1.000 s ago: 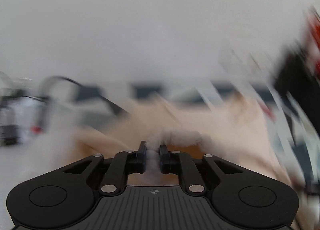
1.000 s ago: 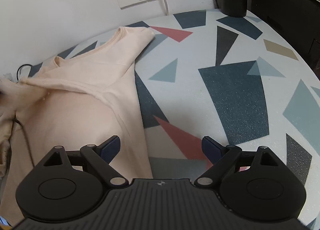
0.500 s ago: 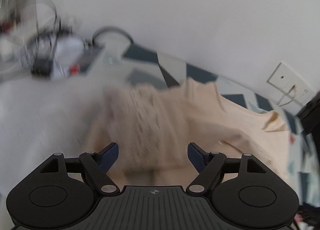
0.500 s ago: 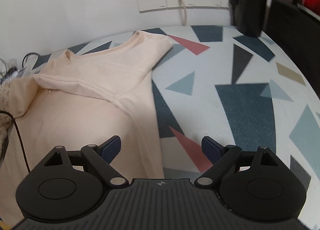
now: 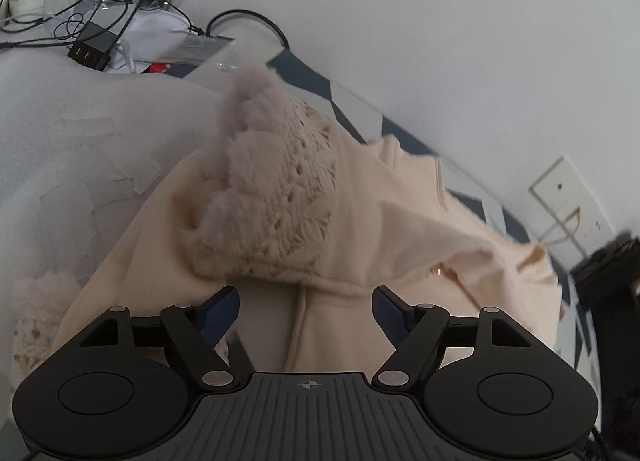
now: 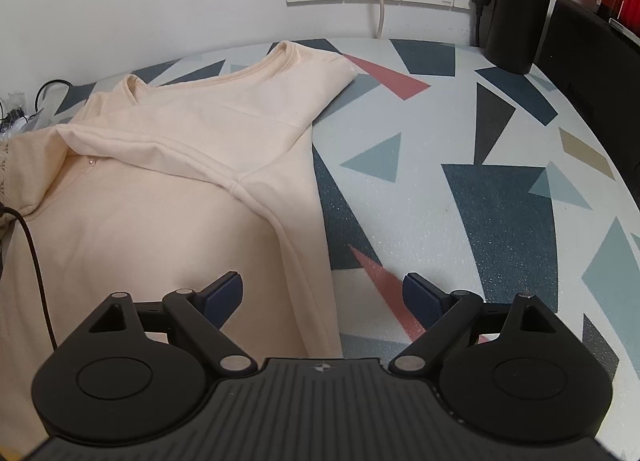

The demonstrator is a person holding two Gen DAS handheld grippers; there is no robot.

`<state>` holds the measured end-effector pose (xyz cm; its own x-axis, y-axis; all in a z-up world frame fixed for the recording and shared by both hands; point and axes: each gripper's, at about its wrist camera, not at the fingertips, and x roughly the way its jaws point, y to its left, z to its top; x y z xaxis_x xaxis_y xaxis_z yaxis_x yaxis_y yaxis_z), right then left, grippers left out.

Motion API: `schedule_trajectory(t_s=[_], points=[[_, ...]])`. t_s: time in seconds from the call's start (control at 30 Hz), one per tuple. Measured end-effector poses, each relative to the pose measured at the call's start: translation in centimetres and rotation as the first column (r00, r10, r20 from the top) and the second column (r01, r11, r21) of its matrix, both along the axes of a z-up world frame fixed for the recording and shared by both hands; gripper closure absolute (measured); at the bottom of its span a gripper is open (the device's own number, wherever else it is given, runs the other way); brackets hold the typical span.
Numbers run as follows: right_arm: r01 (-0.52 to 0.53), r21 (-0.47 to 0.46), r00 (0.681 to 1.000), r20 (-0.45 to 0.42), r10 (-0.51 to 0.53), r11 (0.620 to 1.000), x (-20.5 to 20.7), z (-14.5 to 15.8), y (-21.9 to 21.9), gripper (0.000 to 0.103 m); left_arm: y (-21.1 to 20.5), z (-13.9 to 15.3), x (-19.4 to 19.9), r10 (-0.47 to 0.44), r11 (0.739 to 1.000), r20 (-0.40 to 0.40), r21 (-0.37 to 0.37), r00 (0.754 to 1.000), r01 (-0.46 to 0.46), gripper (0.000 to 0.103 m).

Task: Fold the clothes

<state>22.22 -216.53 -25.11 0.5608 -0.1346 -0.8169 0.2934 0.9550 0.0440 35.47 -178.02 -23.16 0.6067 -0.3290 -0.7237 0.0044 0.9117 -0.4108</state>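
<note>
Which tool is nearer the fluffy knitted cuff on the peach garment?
Left. The left tool hovers just short of the fluffy knitted cuff, jaws closing on nothing. The right tool straddles the garment's opposite side edge.

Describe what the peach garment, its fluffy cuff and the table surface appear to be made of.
Peach garment: probably soft matte cotton jersey; it drapes and shows stitched seams.
Fluffy cuff: fuzzy openwork knit, perhaps acrylic or wool; holes and raised pile show.
Table surface: speckled with coloured triangles, looks like a printed covering; material unclear.

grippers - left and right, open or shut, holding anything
left gripper: open, jaws closing slightly, nothing gripped, peach top lies below.
right gripper: open, empty.
</note>
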Motion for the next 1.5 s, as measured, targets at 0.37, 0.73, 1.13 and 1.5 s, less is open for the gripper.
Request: schedule_trajectory(t_s=[0.37,0.73,1.13,1.5], points=[[-0.057,-0.131,0.998,0.029,0.061,0.99,0.6,0.5,1.8,0.018,3.4,3.2,2.9,0.152,0.984,0.081,-0.109,0.985,-0.143,0.092],[-0.132,-0.155,0.987,0.065,0.144,0.979,3.6,0.6,3.6,0.032,4.1,6.0,5.1,0.123,0.992,0.146,-0.05,0.982,-0.116,0.093],[-0.038,-0.221,0.996,0.068,0.054,0.974,6.3,-0.7,4.0,0.044,3.1,4.8,5.2,0.054,0.998,0.177,0.013,0.983,-0.057,0.092],[-0.136,-0.512,0.988,-0.01,0.152,0.848,6.4,-2.0,9.3,0.038,4.2,1.0,5.9,-0.003,1.0,0.098,-0.006,0.995,0.003,0.092]])
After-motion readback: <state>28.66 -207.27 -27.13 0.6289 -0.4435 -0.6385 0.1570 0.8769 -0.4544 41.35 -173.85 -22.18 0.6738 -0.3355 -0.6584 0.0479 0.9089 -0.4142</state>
